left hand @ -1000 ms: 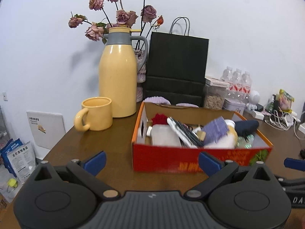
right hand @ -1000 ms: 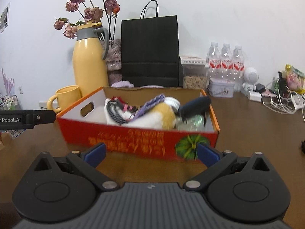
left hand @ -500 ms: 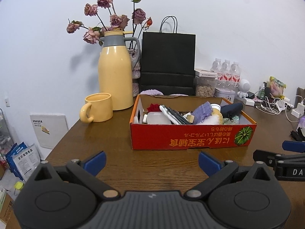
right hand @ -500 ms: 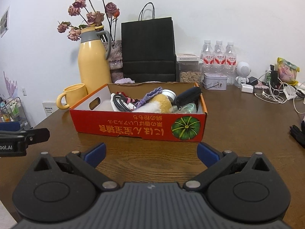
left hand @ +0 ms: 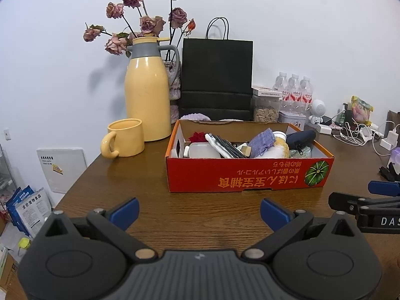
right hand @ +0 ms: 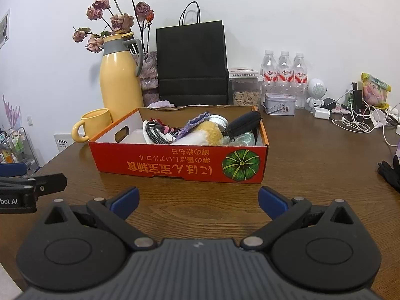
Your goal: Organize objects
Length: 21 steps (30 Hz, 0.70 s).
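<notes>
Red cardboard box (left hand: 250,175) of mixed small objects, resting on the wooden table (left hand: 200,212) ahead of both grippers, long axis running left to right across the view, printed lettering upside down on the near wall, green pumpkin picture (right hand: 241,165) at its right end. Inside, from left: red tuft (left hand: 198,137), clear plastic container (left hand: 203,150), black coiled cable (right hand: 156,132), purple knitted cloth (left hand: 262,140), yellow and white plush (right hand: 207,133), dark zip pouch (left hand: 300,138) lying slantwise at the right.

Farther left, stacked booklets (left hand: 27,207) on the floor beside the table; on the table, yellow mug (left hand: 125,137) with handle toward the left, just beside a tall yellow thermos jug (left hand: 147,95), dried roses (left hand: 140,25) behind. Black paper bag (left hand: 217,77) upright against the white wall (left hand: 312,25), then a jar of seeds (right hand: 246,92), three water bottles (right hand: 283,75), a metal tin (right hand: 279,103), a small white robot figure (right hand: 316,92), tangled chargers and cables (right hand: 355,120).

Left gripper (left hand: 198,211) low over the near table, blue-tipped fingers spread wide, nothing between. Right gripper (right hand: 198,200) likewise spread and empty, level beside.
</notes>
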### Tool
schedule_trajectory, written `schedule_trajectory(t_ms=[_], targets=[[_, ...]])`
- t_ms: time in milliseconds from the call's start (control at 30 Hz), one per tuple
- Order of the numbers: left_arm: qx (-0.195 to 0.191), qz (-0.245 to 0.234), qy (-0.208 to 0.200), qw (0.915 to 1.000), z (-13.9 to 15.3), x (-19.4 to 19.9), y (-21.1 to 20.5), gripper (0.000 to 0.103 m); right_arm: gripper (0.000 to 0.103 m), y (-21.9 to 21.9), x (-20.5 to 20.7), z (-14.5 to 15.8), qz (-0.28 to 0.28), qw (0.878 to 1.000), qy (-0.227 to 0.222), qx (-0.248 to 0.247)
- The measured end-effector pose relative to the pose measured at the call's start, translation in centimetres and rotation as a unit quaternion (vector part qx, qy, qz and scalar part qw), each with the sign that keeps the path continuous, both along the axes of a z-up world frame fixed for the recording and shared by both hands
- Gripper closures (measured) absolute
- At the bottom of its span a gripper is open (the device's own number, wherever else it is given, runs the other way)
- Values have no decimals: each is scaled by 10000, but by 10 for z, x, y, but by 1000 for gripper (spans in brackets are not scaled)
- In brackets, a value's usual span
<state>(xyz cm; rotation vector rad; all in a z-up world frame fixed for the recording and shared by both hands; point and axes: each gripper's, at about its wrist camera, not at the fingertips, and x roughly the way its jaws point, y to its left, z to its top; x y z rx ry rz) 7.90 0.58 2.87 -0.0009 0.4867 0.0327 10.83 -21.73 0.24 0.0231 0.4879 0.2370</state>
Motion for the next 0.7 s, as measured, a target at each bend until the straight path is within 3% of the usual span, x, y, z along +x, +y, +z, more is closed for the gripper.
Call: schedule_trajectory(t_ms=[700], targets=[[86, -65, 14, 9999, -2, -1, -6, 0, 0, 3, 0, -2, 21, 10000, 49, -37]])
